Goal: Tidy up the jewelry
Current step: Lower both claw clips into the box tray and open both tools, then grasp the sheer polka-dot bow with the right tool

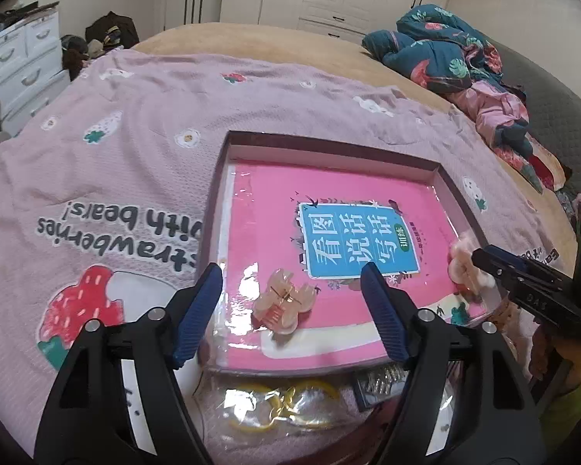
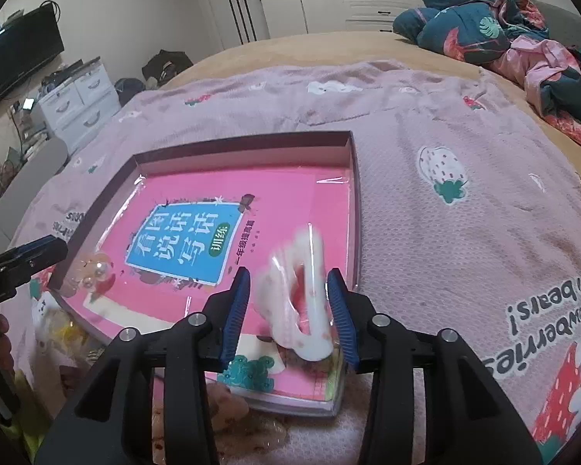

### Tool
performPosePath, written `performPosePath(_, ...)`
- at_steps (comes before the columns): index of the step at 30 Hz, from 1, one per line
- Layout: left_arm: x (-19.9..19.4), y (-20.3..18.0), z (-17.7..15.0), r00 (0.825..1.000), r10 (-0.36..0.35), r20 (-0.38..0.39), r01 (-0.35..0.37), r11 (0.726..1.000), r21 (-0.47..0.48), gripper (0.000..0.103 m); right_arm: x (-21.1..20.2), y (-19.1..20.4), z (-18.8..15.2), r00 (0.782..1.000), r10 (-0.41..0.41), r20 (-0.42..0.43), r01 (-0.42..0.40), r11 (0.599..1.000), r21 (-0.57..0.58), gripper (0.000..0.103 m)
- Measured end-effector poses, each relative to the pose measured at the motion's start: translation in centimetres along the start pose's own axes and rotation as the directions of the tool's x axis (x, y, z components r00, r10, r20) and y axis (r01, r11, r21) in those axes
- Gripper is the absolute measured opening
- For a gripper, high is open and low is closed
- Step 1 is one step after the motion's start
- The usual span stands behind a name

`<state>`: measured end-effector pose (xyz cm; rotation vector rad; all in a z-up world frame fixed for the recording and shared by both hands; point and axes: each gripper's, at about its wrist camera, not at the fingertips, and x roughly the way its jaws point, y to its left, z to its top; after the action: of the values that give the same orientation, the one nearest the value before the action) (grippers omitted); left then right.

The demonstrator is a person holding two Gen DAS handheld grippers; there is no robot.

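A shallow box lies on the bed and holds a pink book. A peach translucent hair claw lies on the book's near edge, between the fingers of my open left gripper. It also shows in the right wrist view. A white-pink bagged hair clip sits between the fingers of my right gripper. The image is blurred, and whether the pads press it is unclear.
A pink strawberry blanket covers the bed. Bagged yellow rings and a small dark packet lie just before the box. A crumpled floral quilt sits far right. White drawers stand left.
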<state>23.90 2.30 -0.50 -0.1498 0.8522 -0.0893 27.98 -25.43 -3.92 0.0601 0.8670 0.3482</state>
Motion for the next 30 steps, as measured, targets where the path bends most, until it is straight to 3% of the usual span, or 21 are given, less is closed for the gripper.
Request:
performPosePath(7, -2.1, 0.1, -0.3, 0.999, -0.001, 0.032, 0.002, 1.000, -0.015, 0.074, -3.3, -0.5, -0.3, 0.999, 0.005, 0.053, -0.006, 1.000, 0.018, 0.052)
performPosePath(17, -5.8, -0.4, -0.7, 0.996, -0.010, 0.093, 0.011, 1.000, -0.013, 0.087, -9.5, 0.0, -0.8, 0.989, 0.015, 0.145, -0.016, 1.000, 0.008, 0.074)
performPosePath(30, -9.2, -0.6, -2.8, 0.993, -0.021, 0.116, 0.022, 1.000, -0.011, 0.091, -13.1, 2.0, -3.3, 0.988, 0.032, 0.150, -0.025, 0.999, -0.046, 0.083)
